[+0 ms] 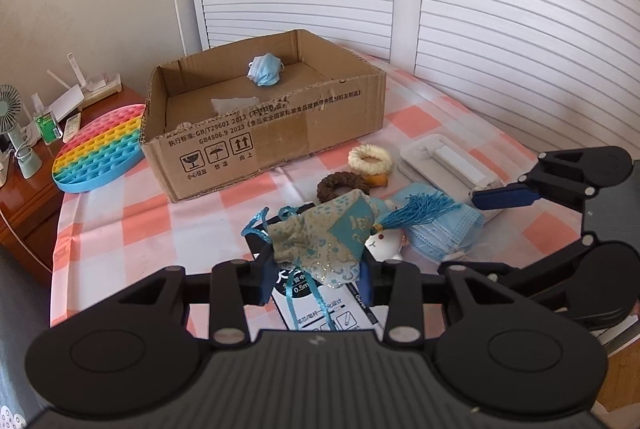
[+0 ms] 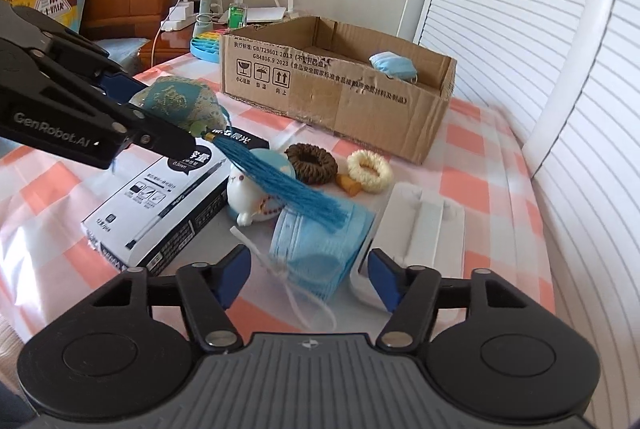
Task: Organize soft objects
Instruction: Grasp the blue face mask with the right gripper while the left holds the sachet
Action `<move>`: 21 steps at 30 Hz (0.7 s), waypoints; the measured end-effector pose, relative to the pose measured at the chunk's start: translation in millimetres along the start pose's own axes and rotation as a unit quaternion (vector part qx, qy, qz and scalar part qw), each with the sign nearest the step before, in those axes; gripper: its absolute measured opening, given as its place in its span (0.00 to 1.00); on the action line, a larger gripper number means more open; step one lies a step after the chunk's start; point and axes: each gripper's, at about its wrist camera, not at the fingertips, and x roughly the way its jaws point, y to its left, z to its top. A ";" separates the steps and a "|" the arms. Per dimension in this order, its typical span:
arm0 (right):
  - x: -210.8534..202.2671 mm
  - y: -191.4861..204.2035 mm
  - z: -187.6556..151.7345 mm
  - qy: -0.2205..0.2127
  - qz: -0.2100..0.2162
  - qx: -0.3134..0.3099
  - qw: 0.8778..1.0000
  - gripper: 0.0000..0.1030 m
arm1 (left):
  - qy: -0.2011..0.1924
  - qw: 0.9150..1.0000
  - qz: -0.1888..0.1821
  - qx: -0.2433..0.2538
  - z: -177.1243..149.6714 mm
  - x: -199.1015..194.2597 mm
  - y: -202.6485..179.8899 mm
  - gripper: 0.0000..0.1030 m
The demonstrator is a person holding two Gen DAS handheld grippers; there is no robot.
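Surface covered with a pink-and-white checked cloth [image 1: 132, 213]

A cardboard box [image 1: 280, 137], rainbow pop-it toy [image 1: 100, 153], pen box [image 2: 160, 209], two hair rings [image 2: 312, 163], white rabbit figure [image 2: 248, 197], blue face masks [image 2: 316, 249] and white holder [image 2: 420, 225] are laid directly on it.

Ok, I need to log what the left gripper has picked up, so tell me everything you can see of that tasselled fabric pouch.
The fabric pouch is a small soft sachet of pale gold-patterned cloth with a teal diamond panel carrying gold embroidery. A blue cord loops from one end; a thick blue tassel hangs from the other, draping over the white rabbit toy and the blue face mask. The left gripper is shut on it, holding it crumpled just above the black-and-white pen box.
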 end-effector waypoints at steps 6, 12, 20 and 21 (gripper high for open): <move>10.5 8.7 9.2 0.000 -0.012 -0.024 1.000 0.59 | 0.005 1.000 -0.010 0.015 -1.2 0.6 0.9 0.37; 15.9 11.9 11.0 0.012 -0.030 -0.037 0.999 0.41 | 0.013 0.999 -0.024 0.029 0.3 0.1 4.0 0.37; 2.6 9.1 12.2 0.016 -0.024 -0.035 0.999 0.26 | 0.019 0.998 -0.030 0.051 1.2 -11.4 7.9 0.37; -0.7 7.9 12.8 0.016 -0.022 -0.033 0.999 0.25 | 0.020 0.998 -0.031 0.053 1.6 -13.0 8.7 0.37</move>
